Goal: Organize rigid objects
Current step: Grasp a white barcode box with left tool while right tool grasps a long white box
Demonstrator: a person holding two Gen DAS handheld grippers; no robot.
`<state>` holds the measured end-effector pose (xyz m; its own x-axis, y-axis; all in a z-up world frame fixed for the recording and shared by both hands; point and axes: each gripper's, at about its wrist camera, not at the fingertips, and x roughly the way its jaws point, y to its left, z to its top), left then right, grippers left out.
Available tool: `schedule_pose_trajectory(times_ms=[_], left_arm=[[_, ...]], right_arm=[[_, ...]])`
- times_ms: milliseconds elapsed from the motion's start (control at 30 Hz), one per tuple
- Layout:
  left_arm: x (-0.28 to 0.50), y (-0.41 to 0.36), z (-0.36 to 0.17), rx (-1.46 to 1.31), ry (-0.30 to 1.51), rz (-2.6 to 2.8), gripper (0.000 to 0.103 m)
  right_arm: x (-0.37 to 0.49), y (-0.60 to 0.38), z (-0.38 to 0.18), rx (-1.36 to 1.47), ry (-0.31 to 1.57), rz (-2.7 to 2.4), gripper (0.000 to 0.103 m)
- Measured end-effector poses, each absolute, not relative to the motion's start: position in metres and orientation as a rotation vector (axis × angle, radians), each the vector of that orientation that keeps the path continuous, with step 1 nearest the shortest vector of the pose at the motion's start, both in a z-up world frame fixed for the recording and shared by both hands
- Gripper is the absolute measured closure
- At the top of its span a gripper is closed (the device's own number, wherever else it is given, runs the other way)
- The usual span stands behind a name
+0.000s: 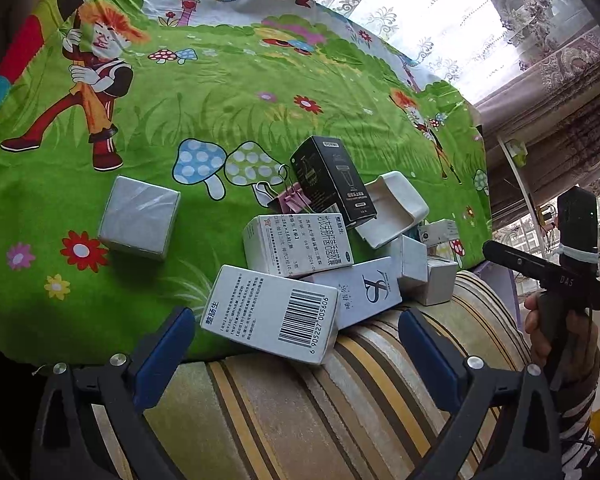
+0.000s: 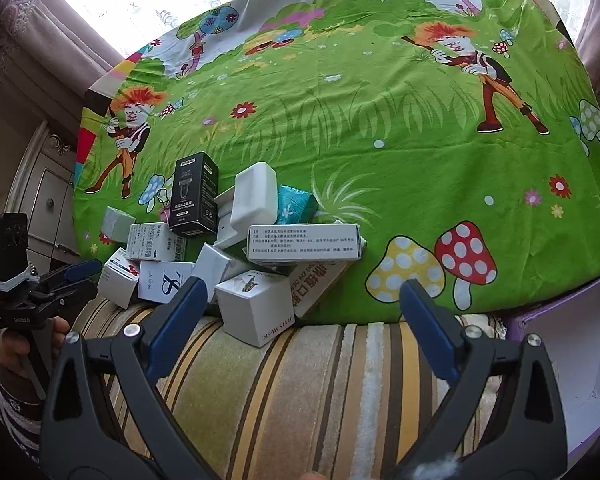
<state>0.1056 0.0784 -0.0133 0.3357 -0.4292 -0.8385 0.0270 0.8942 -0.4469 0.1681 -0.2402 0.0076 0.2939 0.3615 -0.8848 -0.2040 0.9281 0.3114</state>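
The left tongs (image 1: 296,344) are standing spread wide, with nothing pinched between the blue pads (image 1: 168,356). A white barcode box (image 1: 270,312) is lying between the tips, nearer the left pad, and no pad is pressing on it. The right tongs (image 2: 300,320) are also standing spread, gripping nothing; a white cube box (image 2: 256,306) is sitting just inside the left-hand pad (image 2: 176,320) in that view.

The boxes are lying in a loose pile at the near edge of the counter (image 1: 220,92), which is wearing a green cartoon cloth. The pile is spilling onto a striped cushion (image 1: 300,412) that is butting against the counter edge.

Pile contents:
- A black box (image 1: 332,180) is standing tilted at the back of the pile.
- A white case (image 1: 396,208) is leaning beside the black box.
- A white medicine box (image 1: 298,246) is lying just behind the barcode box.
- A white box with a curly logo (image 1: 360,290) is lying to the right of the barcode box.
- A teal packet (image 2: 296,204) is lying behind the pile in the right wrist view.
- A pink binder clip (image 1: 288,200) is lying left of the black box.

A grey cube box (image 1: 140,216) is sitting apart, left of the pile. A hand (image 1: 556,328) is gripping the handle of the right tongs.
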Motion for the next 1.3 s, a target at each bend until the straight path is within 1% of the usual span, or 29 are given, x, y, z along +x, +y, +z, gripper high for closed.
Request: schedule_pose_trajectory(times_ms=[233, 833, 867, 900, 933, 967, 1000, 1033, 1300], left_arm=[[0.112, 0.083, -0.024, -0.390, 1.227, -0.332, 0.000], [0.124, 0.072, -0.043, -0.393, 1.300, -0.362, 0.001], [0.124, 0.070, -0.043, -0.385, 1.302, -0.363, 0.001], [0.124, 0.069, -0.043, -0.378, 1.301, -0.365, 0.003], [0.124, 0.069, -0.043, -0.374, 1.300, -0.368, 0.009], [0.124, 0.069, -0.043, -0.371, 1.300, -0.364, 0.015], [0.124, 0.069, -0.044, -0.369, 1.302, -0.360, 0.019], [0.124, 0.069, -0.044, -0.371, 1.304, -0.361, 0.023], [0.113, 0.074, -0.033, -0.390, 1.261, -0.337, 0.023]], right_arm=[[0.181, -0.230, -0.008, 0.138, 1.242, 0.386, 0.005], [0.196, -0.216, -0.025, 0.113, 1.264, 0.395, 0.005], [0.197, -0.215, -0.026, 0.110, 1.265, 0.396, 0.006], [0.197, -0.214, -0.026, 0.104, 1.265, 0.394, 0.009], [0.196, -0.213, -0.027, 0.097, 1.266, 0.392, 0.012], [0.196, -0.212, -0.027, 0.093, 1.268, 0.397, 0.021], [0.196, -0.212, -0.028, 0.092, 1.268, 0.402, 0.025], [0.195, -0.212, -0.027, 0.088, 1.265, 0.402, 0.025], [0.183, -0.223, -0.017, 0.114, 1.210, 0.389, 0.025]])
